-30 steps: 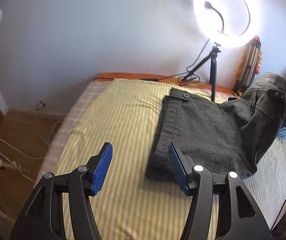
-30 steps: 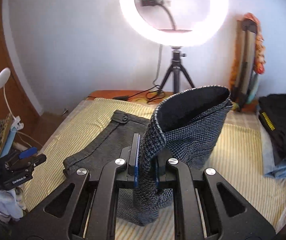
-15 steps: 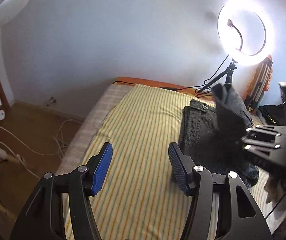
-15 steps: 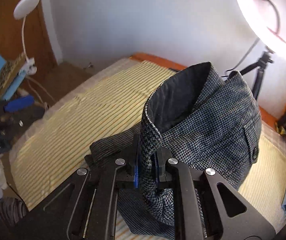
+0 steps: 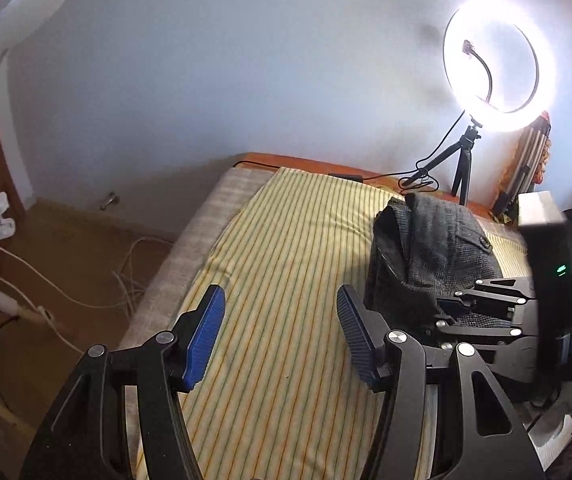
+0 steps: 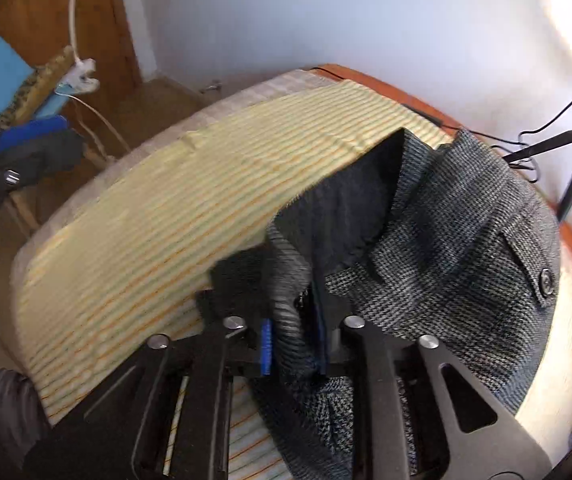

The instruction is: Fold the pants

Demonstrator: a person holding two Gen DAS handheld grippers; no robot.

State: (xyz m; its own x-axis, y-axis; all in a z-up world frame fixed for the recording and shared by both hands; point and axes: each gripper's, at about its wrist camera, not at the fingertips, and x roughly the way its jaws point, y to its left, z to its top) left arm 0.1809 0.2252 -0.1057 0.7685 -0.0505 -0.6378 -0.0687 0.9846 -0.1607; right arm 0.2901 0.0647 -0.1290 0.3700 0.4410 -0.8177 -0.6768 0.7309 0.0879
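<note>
While clamped on a fold of the pants, right gripper with blue pads pressed against the grey houndstooth cloth from both sides. Pinched fabric rising between the fingers, dark lining turned outward just above them. Rest of the pants spread to the right of this gripper, lying on the striped sheet, with a buttoned pocket flap facing up near the right edge. Motion blur on the cloth close to the pads.

Left gripper spread wide, nothing between its blue pads, hanging over bare yellow sheet. In the left wrist view, pants bunched in a dark heap just to the right of it, apart from its fingers, with the right gripper reaching in at the heap's near side.

Beyond the pants, a lit ring light on a small tripod near the white wall. On the far left, a white clip lamp and loose cables over the wooden floor.
</note>
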